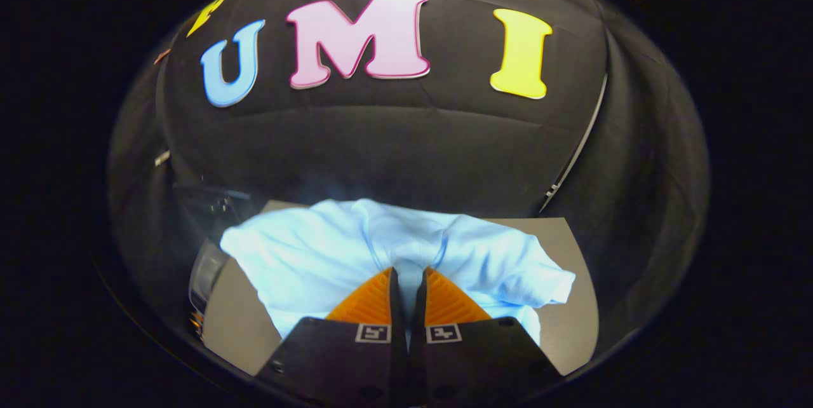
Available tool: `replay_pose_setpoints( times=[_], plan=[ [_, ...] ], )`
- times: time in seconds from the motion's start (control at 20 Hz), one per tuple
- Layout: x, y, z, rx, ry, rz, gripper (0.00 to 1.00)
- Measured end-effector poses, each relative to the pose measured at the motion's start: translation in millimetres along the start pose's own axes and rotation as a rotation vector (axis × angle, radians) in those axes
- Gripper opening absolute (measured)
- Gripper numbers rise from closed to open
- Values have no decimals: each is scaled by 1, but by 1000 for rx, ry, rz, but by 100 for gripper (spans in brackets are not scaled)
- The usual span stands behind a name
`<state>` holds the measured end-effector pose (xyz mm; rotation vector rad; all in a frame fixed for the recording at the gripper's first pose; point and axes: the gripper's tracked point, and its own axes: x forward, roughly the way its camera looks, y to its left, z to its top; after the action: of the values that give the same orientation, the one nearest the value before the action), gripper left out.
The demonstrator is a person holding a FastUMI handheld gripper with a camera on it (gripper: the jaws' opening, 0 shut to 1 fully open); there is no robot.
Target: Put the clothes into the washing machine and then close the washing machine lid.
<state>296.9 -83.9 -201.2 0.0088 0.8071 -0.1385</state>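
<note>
- Black cloth [394,141] forms the booth wall beyond the fingers, hanging slack with soft creases. It serves only as a backdrop to the work surface below it.
- Below that, a flat grey table [565,306] runs under and to both sides of the gripper. It carries the garment, and bare stretches of it show on either side of the fingers.
- Spread on the table lies a white T-shirt [317,255], the laundry to be loaded. It is loosely laid rather than folded: the collar sits just ahead of the fingertips, one sleeve reaches off to the left and another bunches to the right. I judge that this leaves plenty of loose fabric to pinch.
- At the table's left edge, well to the left of the fingers, a dark piece of equipment with a glossy rim [204,274] shows partly. I cannot tell what it is, or whether it belongs to the washing machine.
- Nearest of all, the gripper [408,278] points down at the middle of the shirt. Its fingers are drawn nearly together with only a narrow slit between the tips, and pale cloth shows in that slit. Whether both fingers truly pinch the fabric or merely sit close above it, I cannot tell.
- By my reading, the task is at its start: the shirt is not yet in any drum.
</note>
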Motion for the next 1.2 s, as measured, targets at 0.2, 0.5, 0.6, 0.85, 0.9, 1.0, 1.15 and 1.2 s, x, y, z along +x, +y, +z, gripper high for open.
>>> replay_pose_setpoints(
  times=[0.2,0.5,0.6,0.85,0.9,1.0,1.15,1.2],
  plan=[
    [-11,0,-3,25,-11,13,5],
    [-53,45,11,36,-66,91,5],
    [-68,70,19,16,-99,120,5],
    [-100,154,27,-63,-153,229,5],
    [-105,173,27,-73,-158,254,5],
    [-108,210,27,-90,-164,308,5],
    [-107,262,21,-103,-170,379,5],
    [-105,279,18,-108,-169,398,5]
  ],
)
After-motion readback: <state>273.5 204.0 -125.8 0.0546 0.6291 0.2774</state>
